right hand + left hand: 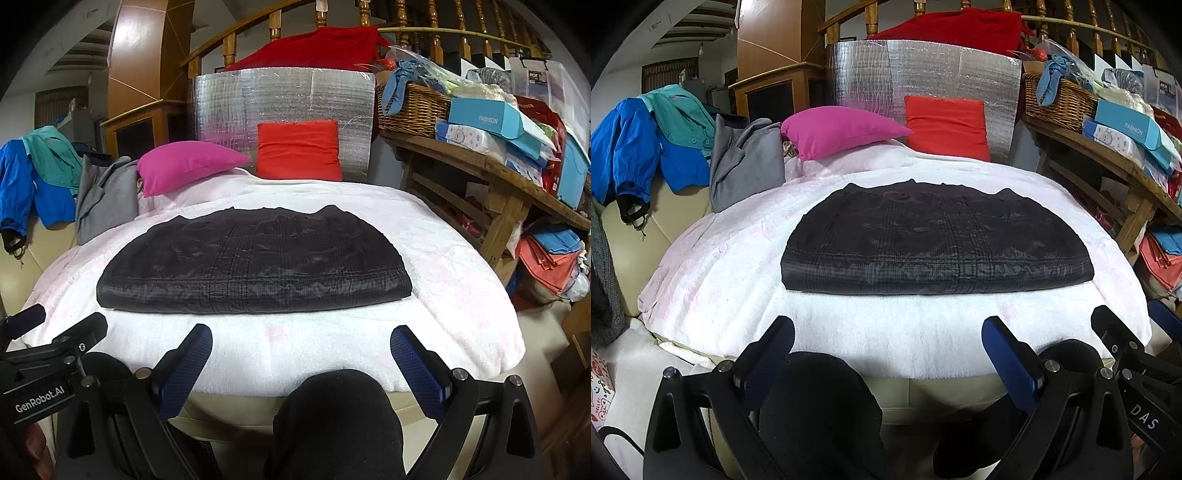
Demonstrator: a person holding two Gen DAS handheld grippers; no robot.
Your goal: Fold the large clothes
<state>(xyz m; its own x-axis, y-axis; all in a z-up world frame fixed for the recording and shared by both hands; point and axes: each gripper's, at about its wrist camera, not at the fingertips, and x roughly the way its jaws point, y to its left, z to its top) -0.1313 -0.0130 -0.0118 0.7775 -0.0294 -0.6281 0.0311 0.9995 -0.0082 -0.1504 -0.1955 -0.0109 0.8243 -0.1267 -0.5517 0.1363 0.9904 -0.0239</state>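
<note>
Both grippers (888, 338) (301, 345) wide open, empty.

The room is evenly lit from overhead, fairly bright. The white blanket (886, 332) blows out to near-pure white along its near edge, while the silver foil panel (923, 77) throws patchy glare. Both fisheye views bow straight lines hard and darken to black at the corners. Focus stays sharp throughout; shadows are soft.

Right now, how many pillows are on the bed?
2: a magenta pillow at the far left, and a red pillow upright against the silver panel. Others may be hidden.
</note>
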